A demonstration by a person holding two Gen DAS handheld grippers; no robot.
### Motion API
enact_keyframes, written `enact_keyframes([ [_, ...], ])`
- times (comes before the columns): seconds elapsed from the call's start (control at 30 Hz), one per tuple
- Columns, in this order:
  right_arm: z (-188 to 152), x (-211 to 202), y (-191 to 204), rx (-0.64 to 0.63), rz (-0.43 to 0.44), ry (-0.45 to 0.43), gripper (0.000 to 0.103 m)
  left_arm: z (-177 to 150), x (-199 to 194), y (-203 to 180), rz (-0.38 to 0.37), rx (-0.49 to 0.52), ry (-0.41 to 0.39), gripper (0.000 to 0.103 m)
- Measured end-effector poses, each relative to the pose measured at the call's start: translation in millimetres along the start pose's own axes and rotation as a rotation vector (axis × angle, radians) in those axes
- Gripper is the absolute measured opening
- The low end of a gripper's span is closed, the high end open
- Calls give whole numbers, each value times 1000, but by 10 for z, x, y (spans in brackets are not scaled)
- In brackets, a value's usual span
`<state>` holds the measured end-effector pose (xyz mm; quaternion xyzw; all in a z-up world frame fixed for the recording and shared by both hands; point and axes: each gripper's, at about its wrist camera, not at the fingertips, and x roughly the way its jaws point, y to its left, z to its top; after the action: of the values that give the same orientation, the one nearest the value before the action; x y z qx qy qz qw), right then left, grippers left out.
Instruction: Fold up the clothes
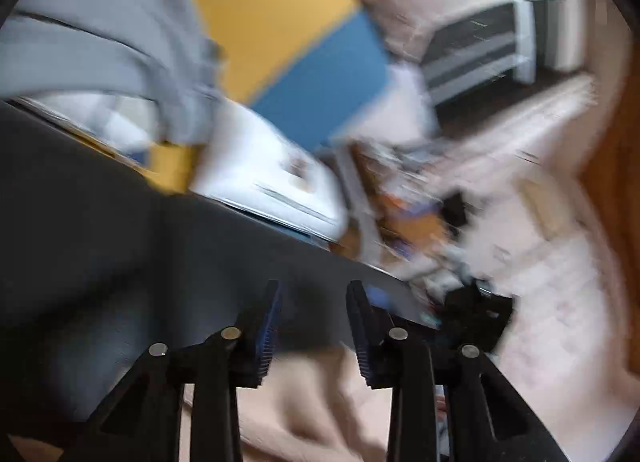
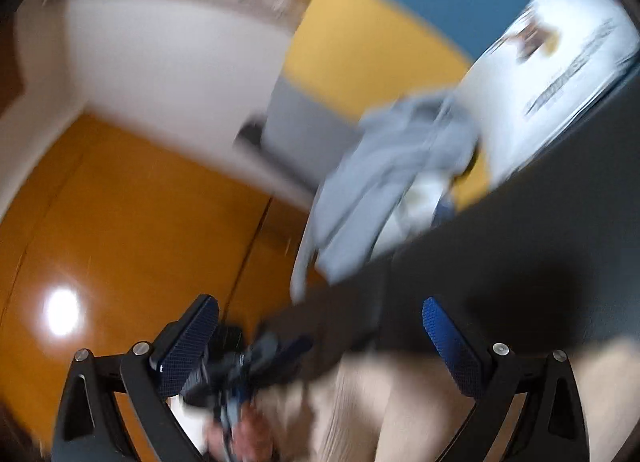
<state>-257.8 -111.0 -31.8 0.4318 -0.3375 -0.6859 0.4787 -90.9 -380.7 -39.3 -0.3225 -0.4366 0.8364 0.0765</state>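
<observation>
Grey crumpled fabric garment (image 1: pixel 120 61) lies at the far edge of the dark grey table (image 1: pixel 120 221); in your left wrist view it sits at the far left, and in your right wrist view the same garment (image 2: pixel 392 165) drapes over the table's far edge, right of centre. Both views are heavily motion-blurred, so fine detail of the cloth cannot be read.

Your left gripper (image 1: pixel 314 326) has its fingers parted with a clear gap between the blue ribbed pads (image 1: pixel 268 334); nothing is held between them. It sits over the near edge of the table, well apart from the garment.

Your right gripper (image 2: pixel 320 346) has its fingers spread wide, also holding nothing. Its blue textured pads (image 2: pixel 448 342) frame the near corner of the table (image 2: pixel 540 221). Between them in that view, your other gripper appears as a blurred black shape, near the bottom left.

Beige trouser fabric (image 2: pixel 400 414) of your legs fills the near foreground below both grippers.

Beyond the garment stand a yellow and blue wall panel (image 1: pixel 288 33) and a white printed box (image 2: pixel 560 61). An orange-brown glossy floor (image 2: pixel 120 242) occupies the left of the right wrist view.
</observation>
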Motion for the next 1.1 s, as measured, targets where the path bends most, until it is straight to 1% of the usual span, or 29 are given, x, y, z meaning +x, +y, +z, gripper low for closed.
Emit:
enact_keyframes([
  [0.03,83,-13,-20,14,-42,-14,103,0,-27,-24,1,29,16,32],
  [0.07,87,-31,2,-3,-62,7,103,-45,-39,-58,3,65,52,35],
  [0.13,-9,-82,96,-82,-83,86,103,-195,-28,-79,14,119,141,37],
  [0.23,-369,-214,61,-157,-157,213,103,-496,31,64,26,126,270,39],
  [0.3,-621,-300,1,-188,-212,288,103,-708,48,191,34,100,315,41],
  [0.37,-789,-365,-117,-178,-258,328,103,-869,49,282,38,80,333,44],
  [0.4,-870,-374,-155,-177,-269,346,103,-930,50,317,54,72,333,45],
  [0.47,-1019,-354,-186,-188,-281,375,103,-1020,25,343,57,67,328,45],
  [0.53,-1139,-327,-136,-238,-297,386,103,-1092,13,341,59,84,314,45],
  [0.57,-1191,-296,-91,-270,-300,393,100,-1121,13,338,50,85,313,46],
  [0.6,-1236,-254,-51,-299,-304,402,90,-1129,27,332,38,81,317,46],
  [0.63,-1281,-212,-11,-329,-309,412,78,-1126,47,325,29,77,322,46],
  [0.7,-1312,-115,41,-372,-327,421,67,-1106,108,286,17,78,312,44],
  [0.73,-1323,-106,39,-378,-328,413,65,-1095,141,264,12,80,304,43],
  [0.77,-1334,-97,38,-384,-329,405,63,-1089,180,235,18,95,300,35],
  [0.8,-1327,-112,29,-376,-323,394,56,-1092,215,203,33,115,299,17],
  [0.83,-1306,-138,26,-361,-309,382,46,-1092,245,178,35,124,305,8],
  [0.87,-1281,-160,29,-348,-293,370,42,-1084,259,154,8,124,309,4],
  [0.93,-1187,-177,45,-320,-253,337,35,-1011,210,91,-72,126,281,4],
  [1.03,-895,-109,104,-272,-173,261,35,-772,129,63,-162,87,207,4],
  [1.1,-700,-64,142,-240,-120,210,35,-485,118,83,-169,37,125,4],
])
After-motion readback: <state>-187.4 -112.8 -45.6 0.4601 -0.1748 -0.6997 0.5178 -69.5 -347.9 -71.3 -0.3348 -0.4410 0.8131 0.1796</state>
